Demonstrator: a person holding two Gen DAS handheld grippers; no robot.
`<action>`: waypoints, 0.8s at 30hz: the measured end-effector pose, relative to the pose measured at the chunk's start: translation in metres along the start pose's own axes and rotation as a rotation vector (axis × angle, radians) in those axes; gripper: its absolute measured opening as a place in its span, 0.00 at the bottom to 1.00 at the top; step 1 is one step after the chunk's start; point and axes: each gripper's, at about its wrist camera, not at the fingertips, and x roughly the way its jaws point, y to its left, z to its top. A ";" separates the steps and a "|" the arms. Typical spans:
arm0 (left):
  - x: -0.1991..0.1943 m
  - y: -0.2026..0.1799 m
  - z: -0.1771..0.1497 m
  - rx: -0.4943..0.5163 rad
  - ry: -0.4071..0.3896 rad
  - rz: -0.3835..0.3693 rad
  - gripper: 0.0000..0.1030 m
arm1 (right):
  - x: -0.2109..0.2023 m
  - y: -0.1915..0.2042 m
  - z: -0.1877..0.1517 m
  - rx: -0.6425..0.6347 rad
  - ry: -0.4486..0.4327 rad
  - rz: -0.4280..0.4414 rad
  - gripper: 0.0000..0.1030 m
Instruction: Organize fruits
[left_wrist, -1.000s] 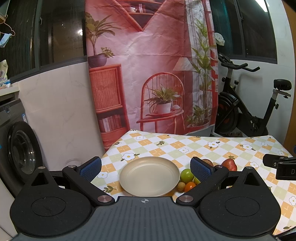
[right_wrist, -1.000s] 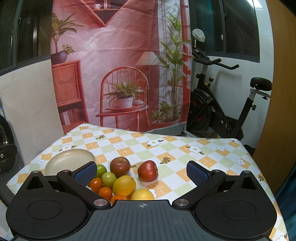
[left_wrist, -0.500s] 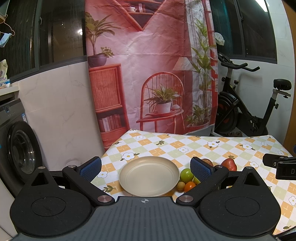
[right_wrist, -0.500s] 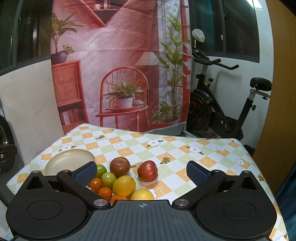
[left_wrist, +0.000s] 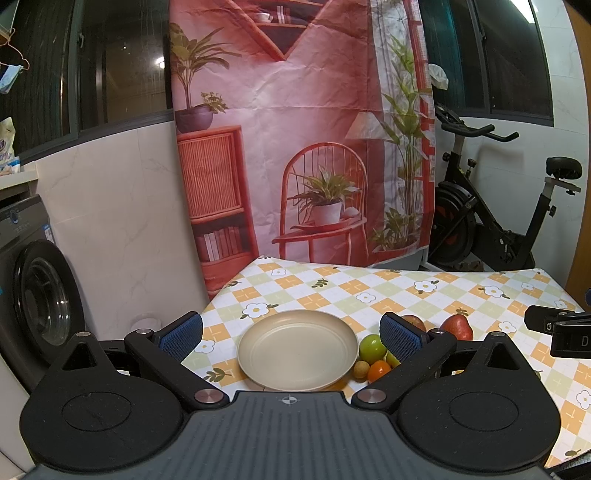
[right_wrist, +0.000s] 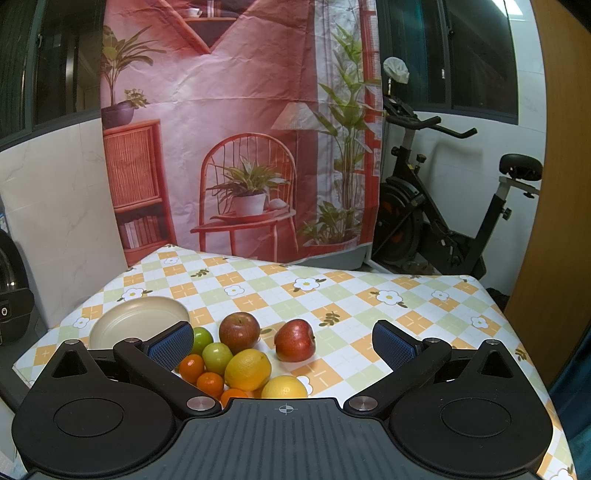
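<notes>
Fruits (right_wrist: 246, 369) are clustered on the checked tablecloth (right_wrist: 369, 295), just ahead of the right gripper (right_wrist: 283, 341) toward its left finger (right_wrist: 171, 343). The right red apple (right_wrist: 294, 339) is seen tilted, stem toward the right finger. No readable label is seen on any fruit. Both grippers are spread wide, holding nothing. The cream plate (left_wrist: 255, 354) is framed between the left gripper (left_wrist: 291, 334) fingers.
</notes>
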 end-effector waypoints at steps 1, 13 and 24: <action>0.000 0.000 0.000 0.000 0.000 0.000 1.00 | 0.000 0.000 0.000 0.000 0.000 0.000 1.00; 0.003 -0.001 -0.004 -0.004 0.017 -0.005 1.00 | 0.001 0.001 -0.001 0.001 0.001 -0.001 1.00; 0.040 0.008 -0.006 -0.048 0.099 -0.060 0.99 | 0.017 -0.044 -0.011 0.009 -0.121 -0.046 1.00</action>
